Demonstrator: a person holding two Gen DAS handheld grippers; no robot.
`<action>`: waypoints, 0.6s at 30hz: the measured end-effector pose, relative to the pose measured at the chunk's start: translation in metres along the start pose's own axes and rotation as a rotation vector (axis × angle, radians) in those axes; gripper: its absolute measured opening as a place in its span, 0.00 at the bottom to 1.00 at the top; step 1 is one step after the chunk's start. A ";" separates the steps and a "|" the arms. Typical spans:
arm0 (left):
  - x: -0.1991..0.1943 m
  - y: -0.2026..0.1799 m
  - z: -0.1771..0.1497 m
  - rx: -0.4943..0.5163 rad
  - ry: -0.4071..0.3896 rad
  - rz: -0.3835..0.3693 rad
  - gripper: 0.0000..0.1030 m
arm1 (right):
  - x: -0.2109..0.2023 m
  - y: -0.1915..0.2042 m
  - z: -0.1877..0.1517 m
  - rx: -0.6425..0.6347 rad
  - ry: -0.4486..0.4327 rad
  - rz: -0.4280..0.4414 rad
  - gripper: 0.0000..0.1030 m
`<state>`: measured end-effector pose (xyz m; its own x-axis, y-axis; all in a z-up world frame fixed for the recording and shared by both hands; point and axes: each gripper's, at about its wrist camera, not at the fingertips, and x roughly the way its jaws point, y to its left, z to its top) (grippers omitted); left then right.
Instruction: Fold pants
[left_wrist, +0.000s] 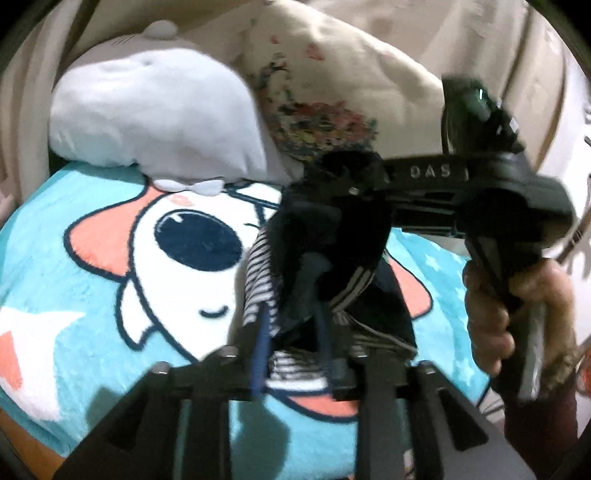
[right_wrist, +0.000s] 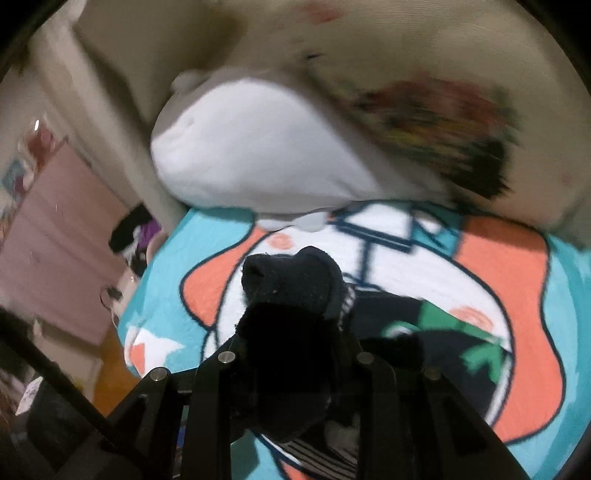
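The dark pants (left_wrist: 314, 280), with a black-and-white striped lining and a blue drawstring, hang bunched above the bed. In the left wrist view my left gripper (left_wrist: 295, 354) is at the bottom, its fingers closed on the striped waist cloth. My right gripper (left_wrist: 332, 192) is higher, clamped on a dark fold, and a person's hand (left_wrist: 491, 314) holds its handle. In the right wrist view a dark wad of pants (right_wrist: 291, 280) bulges up between the fingers of my right gripper (right_wrist: 295, 356). More dark cloth with green marks (right_wrist: 424, 332) trails on the blanket.
A teal blanket (left_wrist: 74, 258) with a white and orange cartoon print covers the bed. A white plush pillow (left_wrist: 155, 110) and a cream printed pillow (left_wrist: 332, 92) lie at the head. The bed's left edge and a pink cabinet (right_wrist: 55, 240) show in the right wrist view.
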<state>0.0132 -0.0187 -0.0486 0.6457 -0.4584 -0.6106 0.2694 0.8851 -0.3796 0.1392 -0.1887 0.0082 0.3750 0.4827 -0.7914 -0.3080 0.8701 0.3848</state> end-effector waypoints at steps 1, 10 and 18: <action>0.002 0.003 0.003 0.003 0.002 0.001 0.33 | -0.006 -0.014 -0.004 0.034 -0.012 0.012 0.29; 0.010 0.016 0.002 -0.049 0.078 0.054 0.35 | -0.022 -0.098 -0.049 0.215 -0.065 0.065 0.29; 0.013 0.018 0.013 -0.046 0.075 0.098 0.38 | -0.047 -0.121 -0.075 0.242 -0.156 -0.055 0.56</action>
<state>0.0360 -0.0080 -0.0544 0.6117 -0.3760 -0.6960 0.1733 0.9222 -0.3458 0.0930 -0.3240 -0.0367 0.5210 0.4275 -0.7388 -0.0726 0.8846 0.4607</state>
